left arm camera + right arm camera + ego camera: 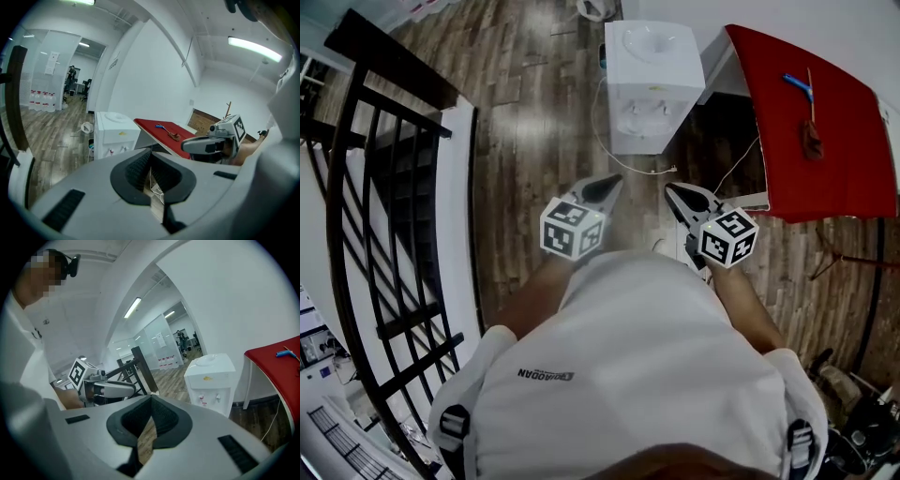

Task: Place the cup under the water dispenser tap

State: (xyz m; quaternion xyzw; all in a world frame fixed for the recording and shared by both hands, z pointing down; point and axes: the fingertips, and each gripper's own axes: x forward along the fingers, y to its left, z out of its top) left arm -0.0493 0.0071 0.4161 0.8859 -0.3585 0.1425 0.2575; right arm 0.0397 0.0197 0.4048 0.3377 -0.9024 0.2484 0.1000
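No cup shows in any view. The white water dispenser (652,84) stands on the wood floor ahead of me, its two taps (645,108) facing me. It also appears in the left gripper view as the dispenser (115,133) and in the right gripper view as the dispenser (211,380). My left gripper (616,181) and right gripper (669,189) are held side by side in front of my chest, short of the dispenser. Both are shut with nothing between the jaws. Each gripper view shows the other one: the right gripper (187,145) and the left gripper (136,390).
A table with a red cloth (825,141) stands right of the dispenser, with a blue pen (799,84) and a brown object (811,136) on it. A black stair railing (384,187) runs along the left. A white cable (628,164) lies before the dispenser.
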